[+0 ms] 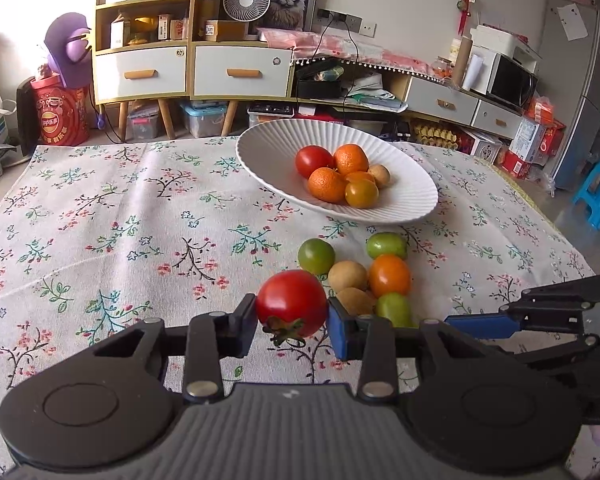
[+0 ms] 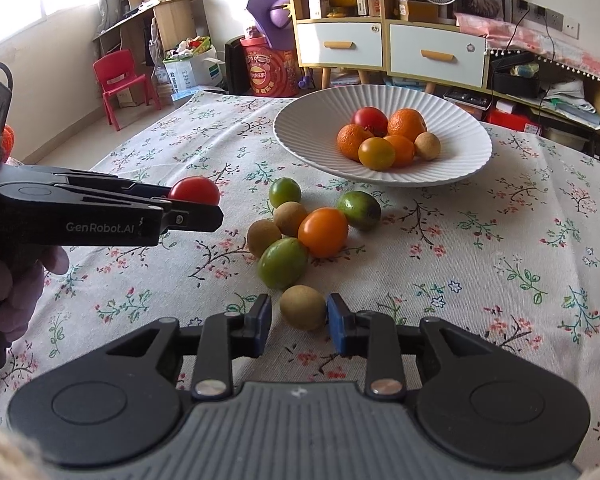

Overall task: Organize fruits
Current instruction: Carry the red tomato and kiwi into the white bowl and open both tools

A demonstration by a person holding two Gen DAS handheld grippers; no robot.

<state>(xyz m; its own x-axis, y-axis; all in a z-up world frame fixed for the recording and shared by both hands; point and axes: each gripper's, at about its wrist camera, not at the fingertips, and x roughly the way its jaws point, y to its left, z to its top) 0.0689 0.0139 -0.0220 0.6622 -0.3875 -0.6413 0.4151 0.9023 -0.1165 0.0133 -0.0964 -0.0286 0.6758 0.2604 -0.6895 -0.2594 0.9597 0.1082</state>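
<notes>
Red and glossy, a tomato [image 1: 291,304] sits pinched between the two fingers of the left claw [image 1: 291,318], closed on it from both sides, with the green calyx pointing down toward the floral cloth of the desk [image 1: 100,220]; in the right wrist view the same tomato [image 2: 195,191] is lifted clear of the cloth at the tip of the left claw [image 2: 188,204]. Over toward the near edge of the desk, the right claw [image 2: 299,314] stands partly open around a small brown fruit [image 2: 302,306] that lies on the cloth; the right pad looks to touch the fruit, while a narrow gap shows at the left pad, so the claw is not shut on it. Just beyond lies a loose cluster on the cloth: a green tomato [image 2: 283,262], an orange tomato [image 2: 323,231] touching it, two more brown fruits [image 2: 263,237] beside them, and two further green tomatoes [image 2: 359,210] behind. Farther back, near the far edge of the desk, stands a white ribbed bowl [image 2: 452,160] holding a red tomato [image 2: 370,118], tangerines [image 2: 406,123], a yellow-orange tomato [image 2: 376,153] and one brown fruit [image 2: 427,145].
</notes>
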